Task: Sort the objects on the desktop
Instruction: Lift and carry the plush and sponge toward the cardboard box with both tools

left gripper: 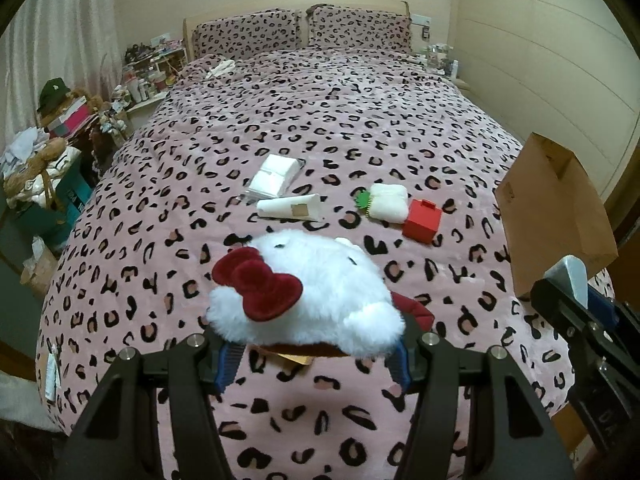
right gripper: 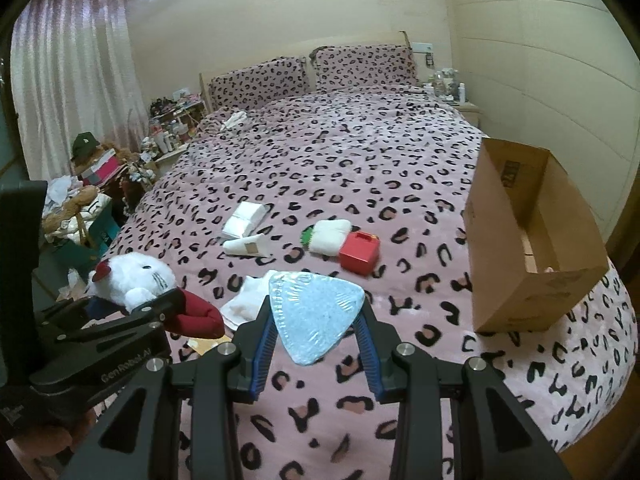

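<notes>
A pink leopard-print bedspread [left gripper: 320,120] covered the bed, with 2 matching pillows [left gripper: 304,32] against the headboard. White curtains [right gripper: 76,80] hung at the left, above cluttered boxes [left gripper: 68,118] topped by a green cap [left gripper: 52,90].

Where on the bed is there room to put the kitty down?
The far half of the bedspread, between the tissue pack and the pillows, is bare. So is the strip between the red box and the cardboard box. The middle is crowded.
</notes>
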A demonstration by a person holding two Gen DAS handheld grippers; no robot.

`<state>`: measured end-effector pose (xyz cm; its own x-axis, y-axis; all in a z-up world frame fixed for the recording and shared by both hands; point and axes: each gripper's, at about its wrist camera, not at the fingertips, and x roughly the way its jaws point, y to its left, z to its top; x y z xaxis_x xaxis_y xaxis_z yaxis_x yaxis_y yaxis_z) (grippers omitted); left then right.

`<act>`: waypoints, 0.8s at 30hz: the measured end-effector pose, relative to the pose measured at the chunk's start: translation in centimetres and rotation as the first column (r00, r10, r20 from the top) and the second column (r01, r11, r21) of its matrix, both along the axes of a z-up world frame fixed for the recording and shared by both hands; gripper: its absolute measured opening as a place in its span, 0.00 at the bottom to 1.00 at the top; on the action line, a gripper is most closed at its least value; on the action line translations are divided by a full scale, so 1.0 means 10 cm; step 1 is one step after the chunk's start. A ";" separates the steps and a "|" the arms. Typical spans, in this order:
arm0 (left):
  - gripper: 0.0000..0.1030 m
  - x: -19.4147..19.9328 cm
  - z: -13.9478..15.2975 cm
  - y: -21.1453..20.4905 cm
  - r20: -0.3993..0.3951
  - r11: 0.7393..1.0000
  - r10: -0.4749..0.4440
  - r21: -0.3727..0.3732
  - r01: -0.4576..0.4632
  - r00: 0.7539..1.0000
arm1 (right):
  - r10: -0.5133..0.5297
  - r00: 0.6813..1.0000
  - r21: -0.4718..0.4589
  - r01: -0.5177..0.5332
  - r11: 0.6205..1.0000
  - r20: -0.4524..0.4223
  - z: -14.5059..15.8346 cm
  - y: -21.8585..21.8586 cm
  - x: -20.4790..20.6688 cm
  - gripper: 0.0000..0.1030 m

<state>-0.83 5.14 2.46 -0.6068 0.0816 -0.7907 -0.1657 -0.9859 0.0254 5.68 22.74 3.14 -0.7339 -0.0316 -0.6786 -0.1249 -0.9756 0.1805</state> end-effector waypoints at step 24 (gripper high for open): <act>0.58 0.05 -0.04 0.51 0.021 0.993 -0.115 0.011 0.114 0.993 | -0.105 0.994 0.026 0.105 0.994 -0.003 0.05 0.39 0.22 0.37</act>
<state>-0.34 10.20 2.07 -0.5756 0.1575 -0.8024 -0.2780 -0.9605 0.0109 7.90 26.62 3.64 -0.7334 0.0635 -0.6769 -0.2271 -0.9613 0.1559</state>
